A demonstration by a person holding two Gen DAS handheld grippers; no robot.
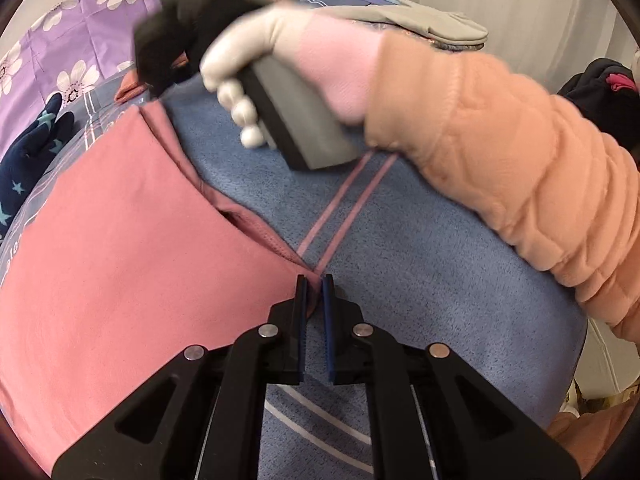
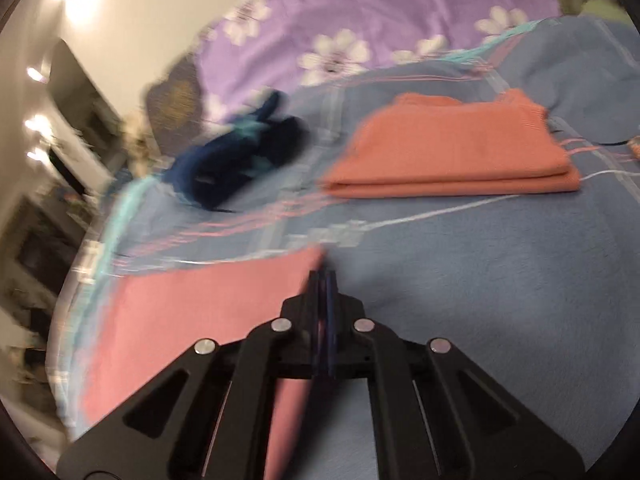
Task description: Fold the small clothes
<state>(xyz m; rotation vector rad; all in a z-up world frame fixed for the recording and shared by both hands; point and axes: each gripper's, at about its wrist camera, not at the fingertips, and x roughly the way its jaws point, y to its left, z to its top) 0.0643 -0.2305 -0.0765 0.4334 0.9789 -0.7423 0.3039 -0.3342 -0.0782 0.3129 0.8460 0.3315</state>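
Observation:
A pink garment [image 1: 112,240] lies flat on the blue blanket [image 1: 420,280]. My left gripper [image 1: 315,280] is shut on its near corner, the jaws almost together with pink cloth between them. My right gripper [image 2: 323,276] is shut on another corner of the pink garment [image 2: 192,312]; that view is blurred by motion. In the left wrist view the right gripper's black body [image 1: 176,32] is held by a white-gloved hand [image 1: 248,64] at the garment's far edge.
A folded orange garment [image 2: 452,152] lies further back on the bed. A dark blue star-patterned garment [image 2: 240,160] lies crumpled to the left, also in the left wrist view [image 1: 28,156]. A purple flowered sheet [image 2: 360,12] lies behind. A grey folded garment [image 1: 432,20] lies at the back.

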